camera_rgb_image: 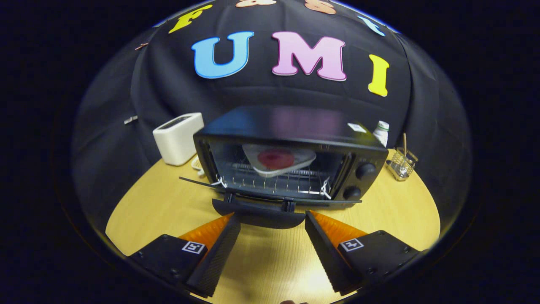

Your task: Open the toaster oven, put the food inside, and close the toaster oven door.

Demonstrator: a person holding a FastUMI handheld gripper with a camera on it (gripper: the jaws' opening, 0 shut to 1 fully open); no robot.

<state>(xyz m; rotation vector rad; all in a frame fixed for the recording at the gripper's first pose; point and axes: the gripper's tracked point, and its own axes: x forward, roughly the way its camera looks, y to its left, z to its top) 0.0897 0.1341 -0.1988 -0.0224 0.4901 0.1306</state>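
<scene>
Black metal and glass make up the toaster oven (291,156), which sits toward the back edge of the wooden tabletop (152,211), its door (270,198) folded down flat toward the gripper (272,221). On the wire rack (274,181) inside rests a pale plate (279,160) with a round red piece of food (276,158) on it, so the loading step looks done and only the closing remains. The gripper's fingers stand wide apart with nothing between them, their tips on either side of the door's handle (258,214), which lies just ahead. That spread and low approach suit getting under or around the handle to swing the door up, in my judgement. A white toaster (178,137) stands at the oven's left, near the back left of the tabletop; a white bottle (382,131) and a small wire basket (402,162) stand toward the back right edge, well clear of the door's swing.
</scene>
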